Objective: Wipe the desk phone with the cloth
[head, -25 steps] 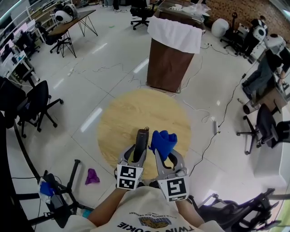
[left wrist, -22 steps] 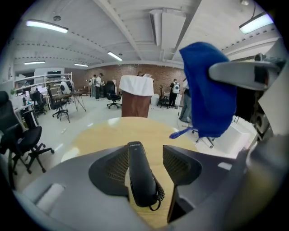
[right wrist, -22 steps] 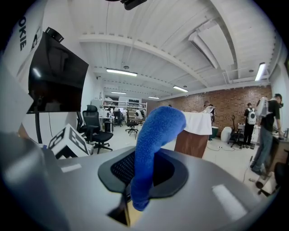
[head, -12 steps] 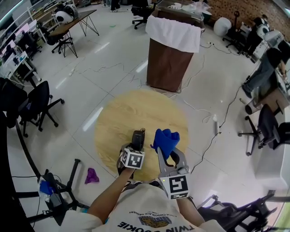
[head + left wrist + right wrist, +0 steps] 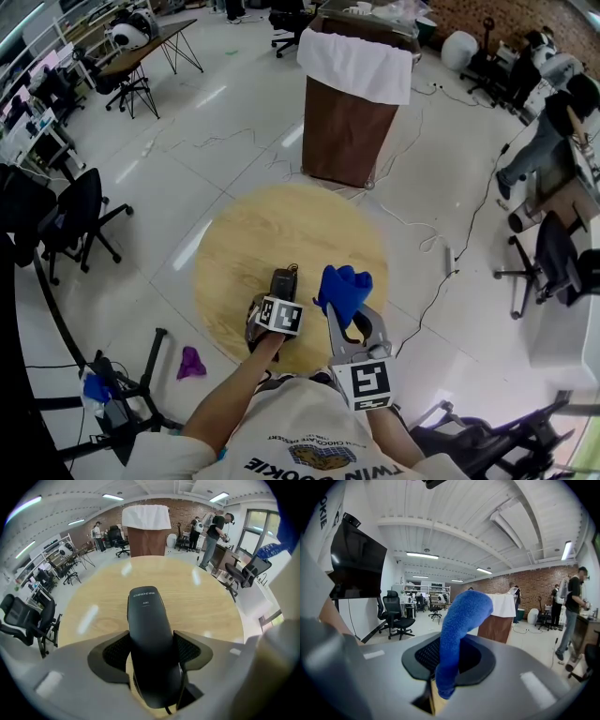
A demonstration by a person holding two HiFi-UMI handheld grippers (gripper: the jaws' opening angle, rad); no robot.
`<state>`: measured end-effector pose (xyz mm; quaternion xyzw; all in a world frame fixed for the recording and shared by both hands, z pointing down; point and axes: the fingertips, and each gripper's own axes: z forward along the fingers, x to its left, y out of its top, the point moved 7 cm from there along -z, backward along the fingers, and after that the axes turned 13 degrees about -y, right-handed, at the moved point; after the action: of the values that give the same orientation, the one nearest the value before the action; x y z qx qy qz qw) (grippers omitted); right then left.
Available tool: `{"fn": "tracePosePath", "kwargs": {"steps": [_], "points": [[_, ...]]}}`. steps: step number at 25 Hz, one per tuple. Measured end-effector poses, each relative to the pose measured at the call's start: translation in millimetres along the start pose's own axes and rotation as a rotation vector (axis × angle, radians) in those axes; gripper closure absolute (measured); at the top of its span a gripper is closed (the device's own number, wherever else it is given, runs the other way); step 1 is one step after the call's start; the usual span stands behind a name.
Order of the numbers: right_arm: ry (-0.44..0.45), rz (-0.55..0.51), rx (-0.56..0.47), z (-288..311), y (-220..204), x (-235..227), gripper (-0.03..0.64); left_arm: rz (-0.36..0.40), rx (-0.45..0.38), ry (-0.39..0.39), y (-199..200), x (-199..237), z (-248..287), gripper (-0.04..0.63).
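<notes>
The black phone handset point(image 5: 281, 282) lies on the round wooden table point(image 5: 281, 220), its cord trailing toward me. My left gripper point(image 5: 269, 309) points steeply down over its near end. In the left gripper view the handset point(image 5: 149, 634) runs lengthwise between the pads point(image 5: 115, 653); the jaws have just been opening and stand wide around it. To the right, held level above the table's near edge, my right gripper point(image 5: 344, 309) is shut on the blue cloth point(image 5: 342, 287). In the right gripper view the cloth point(image 5: 459, 620) sticks up from between the pads.
A brown lectern with a white cover point(image 5: 352, 103) stands beyond the table. A purple rag point(image 5: 190, 363) lies on the floor at the left, beside a black stand. Office chairs point(image 5: 75, 216) and cables ring the area.
My left gripper came down and tipped forward, bringing the handset from the air onto the table, and its jaws spread. The right gripper with the cloth shifted only slightly.
</notes>
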<state>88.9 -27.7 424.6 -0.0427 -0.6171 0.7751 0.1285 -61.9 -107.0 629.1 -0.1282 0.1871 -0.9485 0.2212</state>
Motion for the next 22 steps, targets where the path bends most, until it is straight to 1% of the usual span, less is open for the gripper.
{"fn": "tracePosePath", "kwargs": {"steps": [2, 5, 9, 13, 18, 22], "points": [[0.000, 0.001, 0.005, -0.7, 0.2, -1.7, 0.555, -0.005, -0.008, -0.014, -1.8, 0.3, 4.4, 0.311], [0.004, 0.002, 0.004, -0.8, -0.5, -2.0, 0.555, -0.019, -0.030, -0.056, -8.8, 3.5, 14.0, 0.277], [0.008, -0.002, 0.006, -1.2, -2.0, -3.1, 0.555, -0.030, -0.059, -0.077, -11.0, 3.5, 14.2, 0.296], [0.015, -0.002, 0.006, -0.4, -1.8, -1.6, 0.555, -0.005, -0.077, -0.082, -8.2, 4.0, 11.1, 0.316], [0.016, -0.001, 0.006, 1.1, -1.8, -0.6, 0.555, 0.048, -0.076, -0.102, -3.6, 5.0, 5.9, 0.331], [0.014, 0.000, 0.000, 0.5, -1.7, -2.2, 0.555, 0.071, -0.124, -0.109, 2.7, 3.5, -6.7, 0.331]]}}
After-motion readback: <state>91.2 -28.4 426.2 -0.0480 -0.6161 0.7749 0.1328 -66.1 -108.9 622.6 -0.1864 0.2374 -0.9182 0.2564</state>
